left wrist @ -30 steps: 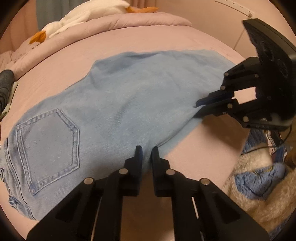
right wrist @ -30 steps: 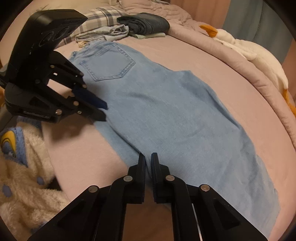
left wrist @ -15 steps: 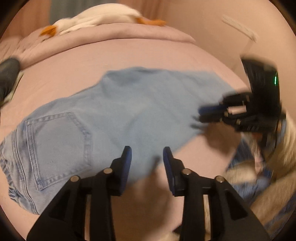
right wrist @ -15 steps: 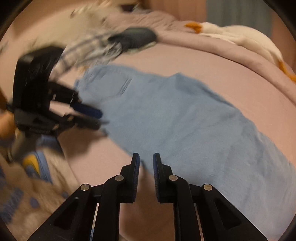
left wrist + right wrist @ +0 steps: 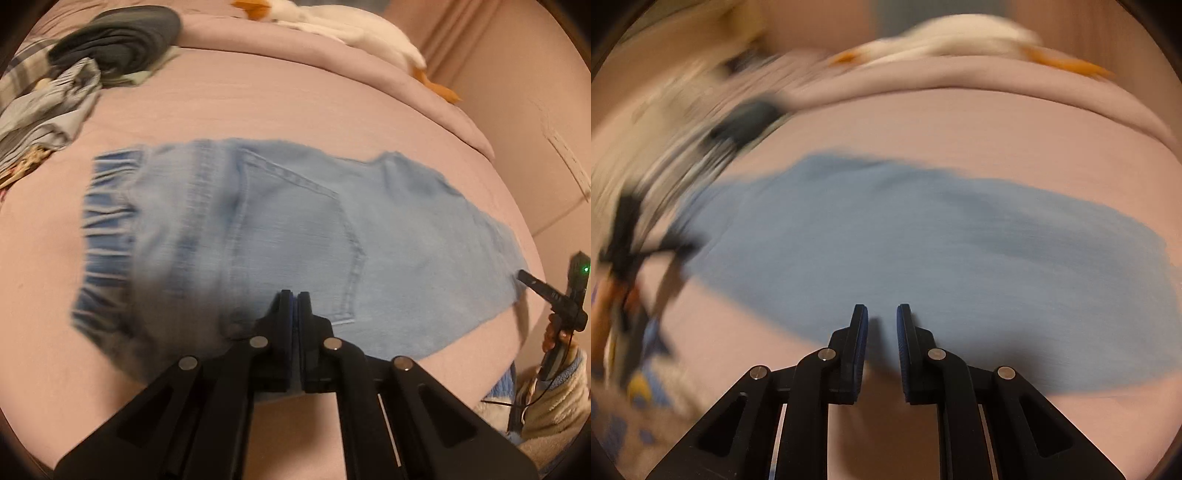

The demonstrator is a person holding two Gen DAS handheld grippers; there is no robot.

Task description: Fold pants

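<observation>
Left gripper now sits over the jeans waist, jaws just snapped closed; right gripper slightly open, empty.

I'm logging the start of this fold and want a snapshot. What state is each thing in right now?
jeans: spread flat on the bed, back pocket up, not yet folded.
left gripper: shut, tips over the jeans' near edge; whether it pinches denim cannot be told.
right gripper: jaws slightly apart, nothing between them.
dark garment: folded, lying beside the rumpled clothes.
plaid and striped clothes: rumpled heap.
stuffed goose: lying along the bed's far edge.
</observation>
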